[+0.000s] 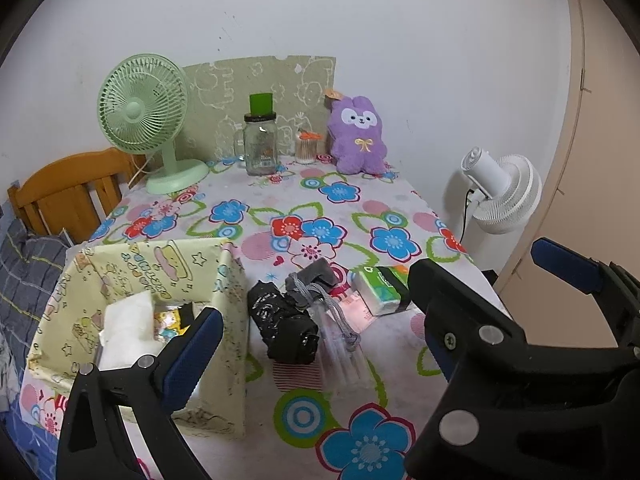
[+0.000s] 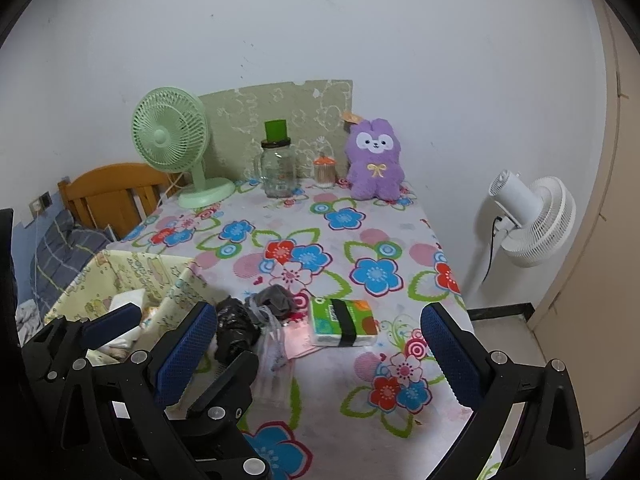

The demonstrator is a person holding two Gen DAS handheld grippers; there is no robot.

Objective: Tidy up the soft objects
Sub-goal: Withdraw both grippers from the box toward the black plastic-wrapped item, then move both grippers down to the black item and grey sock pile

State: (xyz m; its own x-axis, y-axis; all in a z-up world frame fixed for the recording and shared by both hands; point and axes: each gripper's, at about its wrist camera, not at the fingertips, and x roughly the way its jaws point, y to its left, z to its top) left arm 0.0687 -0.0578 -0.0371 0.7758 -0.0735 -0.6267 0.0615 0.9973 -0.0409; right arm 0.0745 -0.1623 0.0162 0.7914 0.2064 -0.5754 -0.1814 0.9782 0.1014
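Floral tablecloth (image 1: pixel 360 208) on table against wall; green fan (image 1: pixel 144 108) rear-left.

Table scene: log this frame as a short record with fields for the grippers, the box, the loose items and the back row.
left gripper: open, empty, above table
right gripper: open, empty, above table
box: yellow, open top, left side of table, white cloth inside
loose items: black bag, grey sock, tissue pack, beside the box
back row: green fan, jar, purple plush
table: floral cloth
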